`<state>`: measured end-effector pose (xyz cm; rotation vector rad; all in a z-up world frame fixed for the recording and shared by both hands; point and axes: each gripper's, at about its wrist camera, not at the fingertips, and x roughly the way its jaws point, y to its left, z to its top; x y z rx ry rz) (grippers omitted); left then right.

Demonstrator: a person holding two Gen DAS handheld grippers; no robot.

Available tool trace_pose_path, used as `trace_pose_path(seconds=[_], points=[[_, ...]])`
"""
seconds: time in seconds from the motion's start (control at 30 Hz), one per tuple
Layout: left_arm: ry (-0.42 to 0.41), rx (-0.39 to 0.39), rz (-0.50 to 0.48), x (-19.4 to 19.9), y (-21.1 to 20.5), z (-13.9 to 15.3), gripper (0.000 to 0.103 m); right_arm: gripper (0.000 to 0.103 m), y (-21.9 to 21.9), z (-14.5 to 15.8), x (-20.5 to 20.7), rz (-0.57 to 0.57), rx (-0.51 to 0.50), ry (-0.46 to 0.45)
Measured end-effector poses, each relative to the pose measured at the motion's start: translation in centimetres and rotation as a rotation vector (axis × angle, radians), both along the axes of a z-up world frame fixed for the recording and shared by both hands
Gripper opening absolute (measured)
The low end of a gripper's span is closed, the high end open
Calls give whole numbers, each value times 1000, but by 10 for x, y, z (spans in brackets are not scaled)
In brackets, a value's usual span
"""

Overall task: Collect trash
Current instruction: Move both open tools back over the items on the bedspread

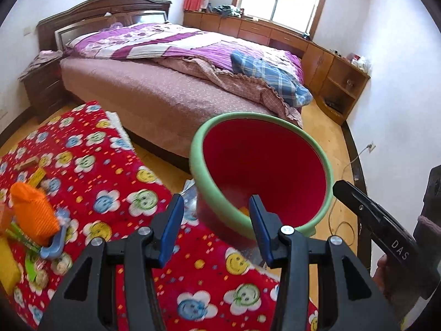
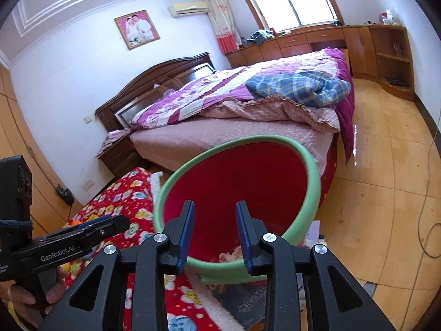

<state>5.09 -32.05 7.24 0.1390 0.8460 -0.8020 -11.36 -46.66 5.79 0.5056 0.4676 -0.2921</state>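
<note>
A bin with a green rim and red inside (image 1: 264,165) stands at the edge of the red flowered cloth (image 1: 110,182), tilted toward me. My left gripper (image 1: 217,226) is open and empty, its fingers just before the bin's near rim. My right gripper (image 2: 215,234) is open and empty over the bin (image 2: 242,182), fingers inside the rim line. Some scraps lie at the bin's bottom (image 2: 231,256). An orange pouch (image 1: 35,215), yellow and green wrappers (image 1: 35,176) and a blue piece (image 1: 55,245) lie on the cloth at the left.
A bed with a purple quilt (image 1: 176,63) stands behind the bin. Wooden cabinets (image 1: 325,60) line the far wall. A cable (image 2: 424,207) trails on the wooden floor at the right. The right gripper's body (image 1: 386,231) shows at the left wrist view's right edge.
</note>
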Motion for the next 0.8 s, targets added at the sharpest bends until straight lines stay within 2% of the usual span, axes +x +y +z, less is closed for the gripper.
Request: trace_pose_path(seconds=[0.03, 0.47, 0.8], points=[[2, -3, 11, -1, 5, 1, 49, 42, 3, 2, 0, 9, -2, -3], [-5, -27, 162, -10, 84, 13, 49, 53, 53, 19, 3, 130, -26, -8], [-22, -24, 269, -15, 141, 15, 49, 60, 87, 13, 16, 197, -38, 26]])
